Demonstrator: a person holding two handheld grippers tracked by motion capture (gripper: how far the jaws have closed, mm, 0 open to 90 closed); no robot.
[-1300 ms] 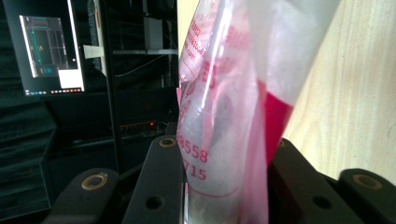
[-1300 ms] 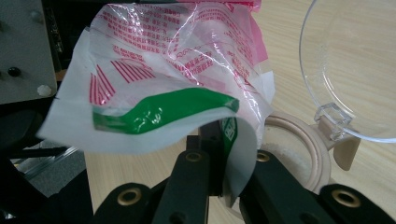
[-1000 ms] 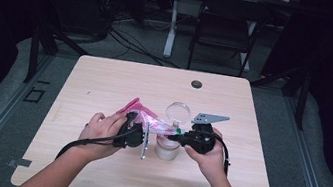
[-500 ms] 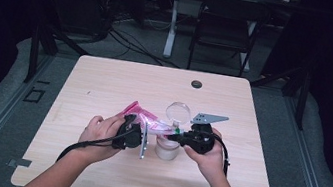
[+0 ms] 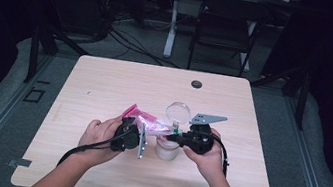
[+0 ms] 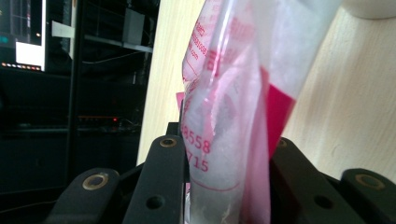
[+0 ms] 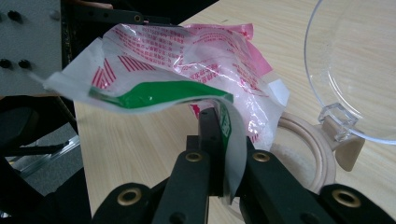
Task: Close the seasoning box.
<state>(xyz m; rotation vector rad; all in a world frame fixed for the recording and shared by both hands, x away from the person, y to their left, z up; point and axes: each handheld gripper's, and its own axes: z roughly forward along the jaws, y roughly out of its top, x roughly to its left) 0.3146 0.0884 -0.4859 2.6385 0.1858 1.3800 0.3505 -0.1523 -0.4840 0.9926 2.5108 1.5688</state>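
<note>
Bag: a clear plastic pouch (image 5: 145,122) with pink-red printing, held above the table just left of the jar, stretched between the two grippers.
Bag print: rows of small red characters too fine to read in the right gripper view (image 7: 187,51); in the left gripper view the digits "8558" and "715" show on the film (image 6: 219,140) (the starts of both are cut off by the jaw).
Bag mouth: a green strip (image 7: 154,93) runs along the opened top edge, which curls over toward the jar.
Bag contents: white grains lie inside against the film, seen close in the left gripper view.
Left gripper: (image 5: 133,136) its jaws stand narrow, clamped on the bag's lower end.
Right gripper: (image 5: 179,137) its jaws are pressed together on the thin film at the bag's mouth.
Jar: a small round container (image 5: 166,149) with a pale wooden rim, standing on the table under the bag's mouth; white grains lie inside it (image 7: 299,158).
Lid: a clear round lid (image 5: 178,111), hinged at the jar's rim and tipped up open (the hinge tab shows in the right gripper view (image 7: 338,123)).
Change: against the earlier high views the bag, jar and both hands sit in much the same places.
Table: light wood top (image 5: 105,84) with a dark round cap (image 5: 197,84) near its far edge.
</note>
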